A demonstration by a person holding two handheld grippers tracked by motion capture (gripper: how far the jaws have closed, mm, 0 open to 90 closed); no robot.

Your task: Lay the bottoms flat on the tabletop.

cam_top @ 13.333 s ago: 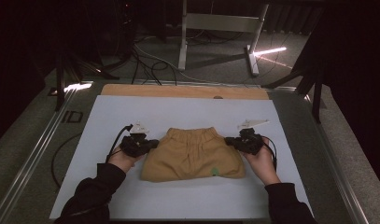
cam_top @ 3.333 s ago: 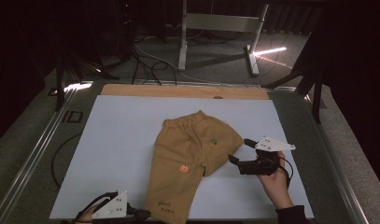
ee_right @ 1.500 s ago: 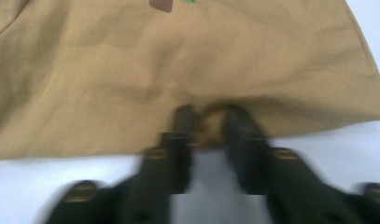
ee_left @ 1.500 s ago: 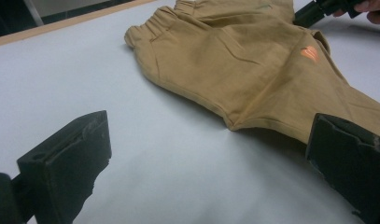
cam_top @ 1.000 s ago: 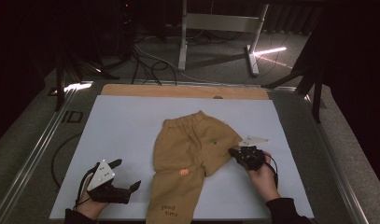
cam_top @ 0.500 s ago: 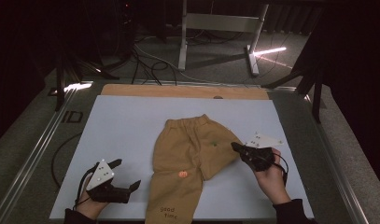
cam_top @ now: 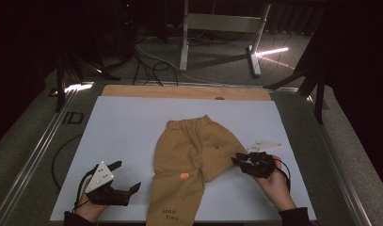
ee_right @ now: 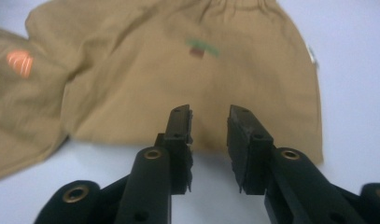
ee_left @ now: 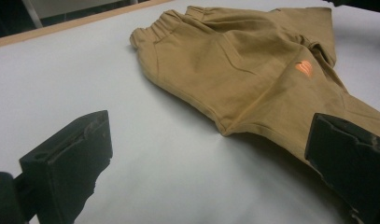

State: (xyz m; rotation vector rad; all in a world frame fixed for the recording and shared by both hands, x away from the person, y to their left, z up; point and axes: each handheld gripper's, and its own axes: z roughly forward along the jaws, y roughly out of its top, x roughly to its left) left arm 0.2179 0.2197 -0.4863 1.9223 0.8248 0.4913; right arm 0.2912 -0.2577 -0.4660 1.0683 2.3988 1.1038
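Note:
Tan trousers (cam_top: pixel 189 155) lie on the white table (cam_top: pixel 123 127), waistband far. One leg runs to the near edge; the other is folded up on the right. My right gripper (cam_top: pixel 237 161) hovers at the folded leg's right edge. Its jaws have just been opening, and in the right gripper view the right gripper (ee_right: pixel 210 116) stands slightly open, with nothing between the pads and the trousers (ee_right: pixel 131 84) beyond. My left gripper (cam_top: pixel 127 176) rests at the near left, open wide, apart from the cloth. The left gripper (ee_left: pixel 211 140) frames the trousers (ee_left: pixel 253 70).
A wooden strip (cam_top: pixel 179 92) borders the table's far edge, and metal rails (cam_top: pixel 36 150) run along the sides. Cables (cam_top: pixel 151 63) and a metal stand (cam_top: pixel 217 23) sit on the floor beyond. Bare white surface lies left of the trousers.
The right gripper has let go of the folded trouser leg, opened a little and drawn up and to the right. The left gripper has stayed put.

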